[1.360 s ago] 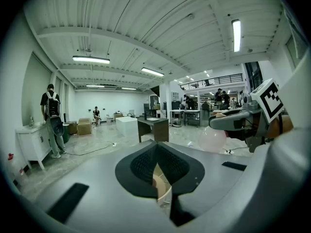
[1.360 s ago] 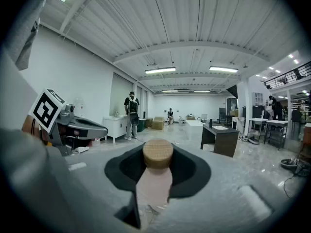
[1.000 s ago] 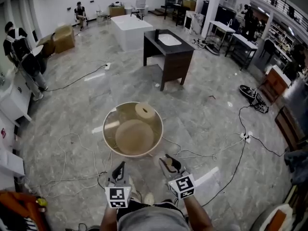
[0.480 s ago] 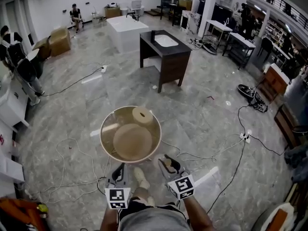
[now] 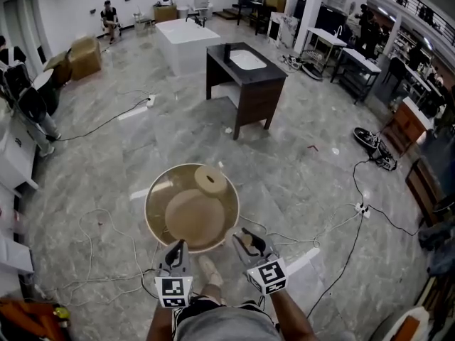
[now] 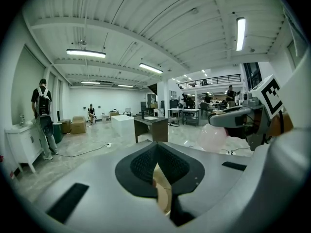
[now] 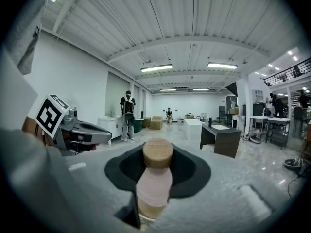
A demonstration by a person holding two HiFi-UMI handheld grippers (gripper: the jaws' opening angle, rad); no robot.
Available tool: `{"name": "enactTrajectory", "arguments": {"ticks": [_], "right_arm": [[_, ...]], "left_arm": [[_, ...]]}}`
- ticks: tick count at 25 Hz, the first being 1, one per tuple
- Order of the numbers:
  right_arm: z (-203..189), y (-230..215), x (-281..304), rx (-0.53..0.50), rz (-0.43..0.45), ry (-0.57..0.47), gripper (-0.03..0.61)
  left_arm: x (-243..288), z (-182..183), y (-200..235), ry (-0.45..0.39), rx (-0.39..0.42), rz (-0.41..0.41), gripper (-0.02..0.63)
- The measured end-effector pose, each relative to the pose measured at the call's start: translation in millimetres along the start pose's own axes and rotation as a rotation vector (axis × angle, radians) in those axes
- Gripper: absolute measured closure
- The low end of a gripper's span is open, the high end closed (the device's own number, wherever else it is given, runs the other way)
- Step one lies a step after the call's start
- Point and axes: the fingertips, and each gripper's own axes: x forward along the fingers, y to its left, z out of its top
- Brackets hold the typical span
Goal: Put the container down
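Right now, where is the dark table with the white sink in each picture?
Head view: dark sink table, top middle, beyond the container.
Left gripper view: dark sink table, mid-picture.
Right gripper view: dark sink table, right of middle.
Shared landmark: the white block beside it shows in all three.

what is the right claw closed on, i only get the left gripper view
Observer: The right gripper view shows the right claw gripping the container by its near rim.
Operator: anything in it
Observer: The head view shows a tan round piece at its far side.
Operator: what's below it
Observer: Grey floor with loose cables lying about.
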Motion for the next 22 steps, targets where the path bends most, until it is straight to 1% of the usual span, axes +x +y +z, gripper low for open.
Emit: {"name": "enactTrajectory", "arguments": {"ticks": [14, 22], "right_arm": [[33.1, -68.5, 135.0, 0.005, 0.05, 0.024, 0.459], [50.5, -81.7, 215.1, -0.01, 0.12, 0.018, 0.459]], "left_arm": [[122.5, 33.5, 73.9, 0.033, -0.032, 0.03, 0.597], [171.0, 43.4, 128.7, 0.038, -0.051, 0.089, 0.597]]}}
